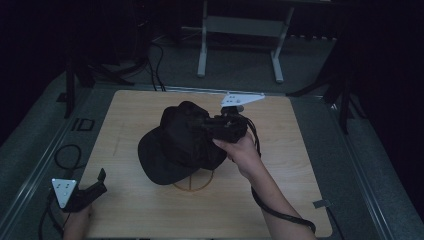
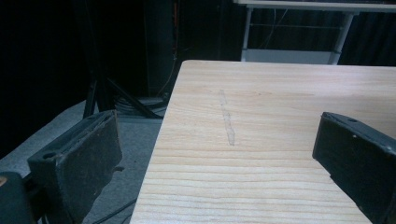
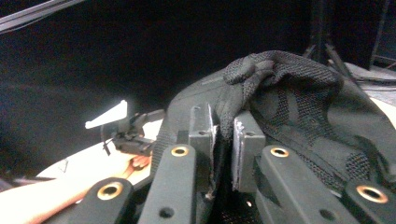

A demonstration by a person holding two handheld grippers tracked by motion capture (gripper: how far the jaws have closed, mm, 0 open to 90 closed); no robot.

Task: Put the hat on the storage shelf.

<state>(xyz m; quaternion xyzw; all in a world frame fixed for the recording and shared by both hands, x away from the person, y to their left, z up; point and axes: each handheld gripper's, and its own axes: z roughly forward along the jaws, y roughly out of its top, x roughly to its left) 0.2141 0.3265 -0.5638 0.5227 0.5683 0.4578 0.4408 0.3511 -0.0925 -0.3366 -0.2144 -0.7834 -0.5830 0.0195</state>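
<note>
- Black cap point(image 1: 177, 145) sitting near the middle of the wooden table point(image 1: 140, 210), brim lying flat toward the near-left, soft crown bunched up at the back right.
- Being pinched at the crown: a fold of open mesh cloth point(image 3: 280, 84) passing between the narrow-set jaws of the right gripper point(image 3: 226, 140), pads pressing on it from both sides.
- Probably gripping the slack mesh because the stiffer brim offers less to bite on, and lifting by the crown lets the brim hang free.
- Showing two textures: coarse netted panels, crumpled and ridged, beside smoother dull fabric on the brim.
- Half covering a thin circle with a cross line point(image 1: 197, 182) drawn on the pale, grained tabletop, likely a placement mark.
- Resting well apart at the near-left corner: left gripper point(image 1: 92, 187), jaws spread wide with nothing between them, flat dark pads point(image 2: 91, 163) framing bare wood, seemingly waiting its turn.
</note>
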